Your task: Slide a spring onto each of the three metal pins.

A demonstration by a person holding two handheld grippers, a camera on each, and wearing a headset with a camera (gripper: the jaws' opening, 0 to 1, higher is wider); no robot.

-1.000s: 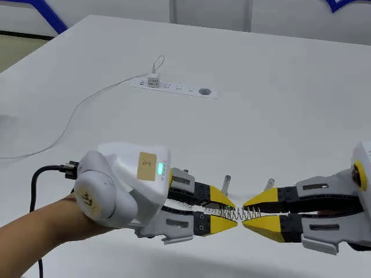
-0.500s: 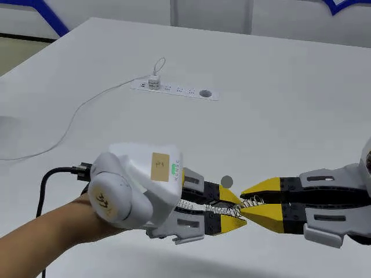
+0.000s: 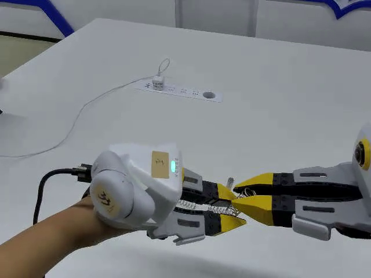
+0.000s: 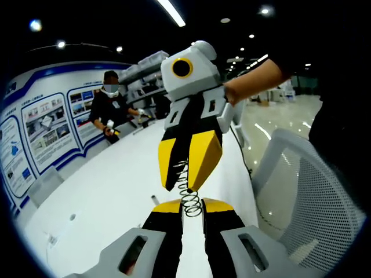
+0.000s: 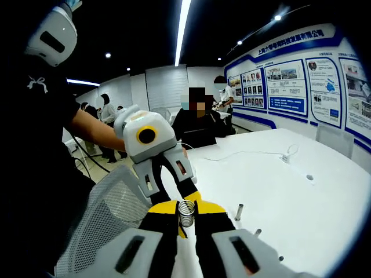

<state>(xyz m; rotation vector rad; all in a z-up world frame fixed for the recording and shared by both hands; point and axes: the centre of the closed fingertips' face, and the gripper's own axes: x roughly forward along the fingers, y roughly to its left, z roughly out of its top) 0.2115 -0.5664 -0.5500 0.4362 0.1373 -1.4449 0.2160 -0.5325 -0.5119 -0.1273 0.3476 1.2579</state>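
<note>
While the spring [image 3: 204, 204] is hanging in the air between the two tools, no pin is wearing a coil. The left hand-held gripper [image 3: 229, 207] is clamping one end of the spring between closed jaws. The right hand-held gripper [image 3: 235, 194] is pinching the other end, tip to tip with the first, just above the counter [image 3: 278, 116]. In the right gripper view, two metal pins [image 5: 238, 212] are standing upright and bare on the counter, near one another; a third is too small to confirm. All three fittings are therefore judged outstanding. The spring is showing as a thin, bright wire helix with open turns, likely to flex under side load. The pins are reading as short, smooth grey cylinders. The jaw tips are tapering as yellow wedges on black shanks, and the counter is presenting a flat, matte white surface.
</note>
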